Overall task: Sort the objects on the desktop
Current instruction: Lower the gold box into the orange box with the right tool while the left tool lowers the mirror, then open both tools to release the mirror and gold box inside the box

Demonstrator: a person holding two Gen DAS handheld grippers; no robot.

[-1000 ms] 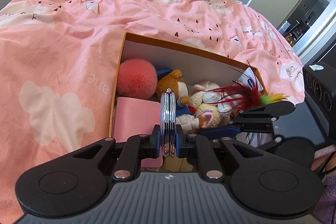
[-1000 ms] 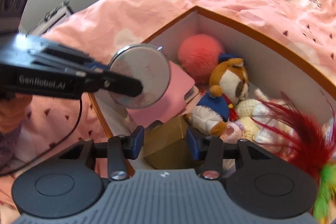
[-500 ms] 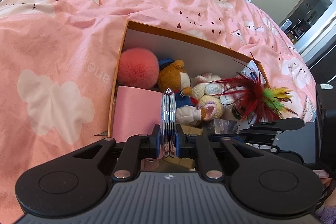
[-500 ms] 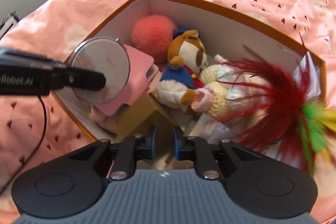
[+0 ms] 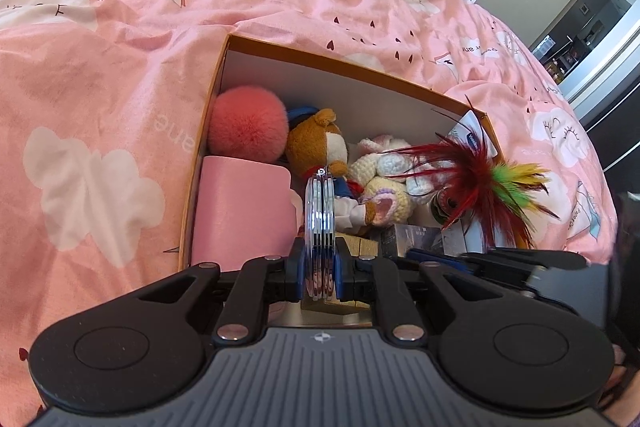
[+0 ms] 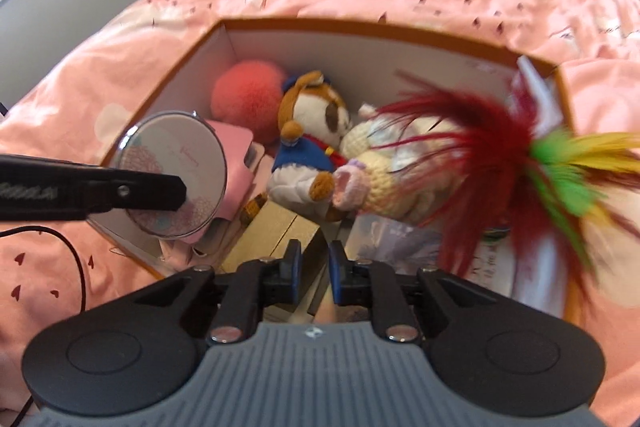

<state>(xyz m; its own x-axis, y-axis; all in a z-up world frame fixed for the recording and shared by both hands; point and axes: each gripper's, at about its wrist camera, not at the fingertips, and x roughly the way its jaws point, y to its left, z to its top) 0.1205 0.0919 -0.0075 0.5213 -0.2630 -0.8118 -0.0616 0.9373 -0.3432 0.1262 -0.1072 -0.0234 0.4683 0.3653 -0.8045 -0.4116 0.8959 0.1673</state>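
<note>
Between left jaws: compact mirror (image 5: 319, 227) clamped edge-on, above box (image 5: 360, 71).

The pink cloud-patterned cotton duvet cover (image 5: 120, 67) on the bed carries the upside-down words "paper Crane" printed in dark letters on a white cloud.

Your box (image 5: 352, 67) sits on the bedspread (image 5: 120, 67); inside, pompom (image 5: 248, 125) far left, plush bear (image 5: 316, 147) right of it, feather toy (image 5: 472, 167) far right.
</note>
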